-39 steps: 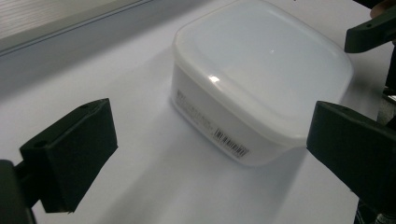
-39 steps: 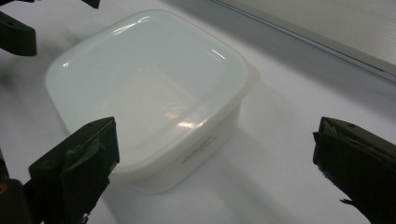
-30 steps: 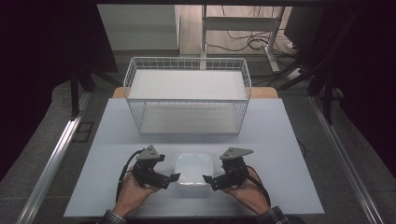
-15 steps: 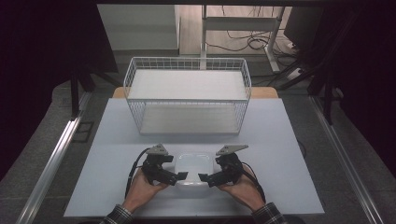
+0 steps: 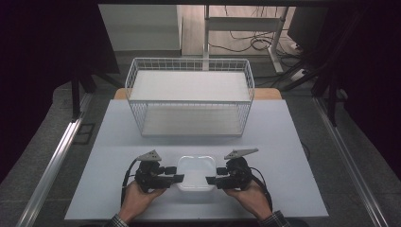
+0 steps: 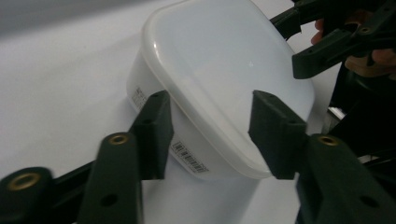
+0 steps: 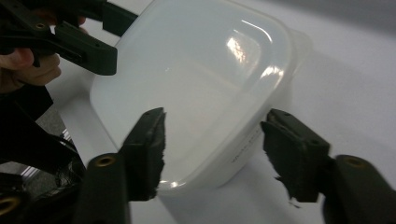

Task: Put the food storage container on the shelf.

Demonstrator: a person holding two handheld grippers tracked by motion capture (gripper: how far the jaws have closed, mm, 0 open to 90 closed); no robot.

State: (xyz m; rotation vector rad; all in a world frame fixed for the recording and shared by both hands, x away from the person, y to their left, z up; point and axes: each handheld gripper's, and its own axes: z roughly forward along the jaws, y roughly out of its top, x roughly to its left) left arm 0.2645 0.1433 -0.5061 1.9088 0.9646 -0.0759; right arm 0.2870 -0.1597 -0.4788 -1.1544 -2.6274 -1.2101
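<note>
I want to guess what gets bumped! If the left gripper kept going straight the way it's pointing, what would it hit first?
The left gripper would most likely meet the white lidded container first: its jaws, which have just been closing, already stand on either side of its near edge. Whether the pads touch it yet is unclear.

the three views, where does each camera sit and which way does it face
High view: fixed above the person's side of the table, looking forward and down at the lidded container and wire basket; both hands and forearms show.
Left gripper view: rides the left hand-held gripper, looking along its jaws, one above and one below the container's lid edge; the other hand-held gripper shows beyond.
Right gripper view: rides the right hand-held gripper, facing the container's opposite side.
All three share the container.
</note>
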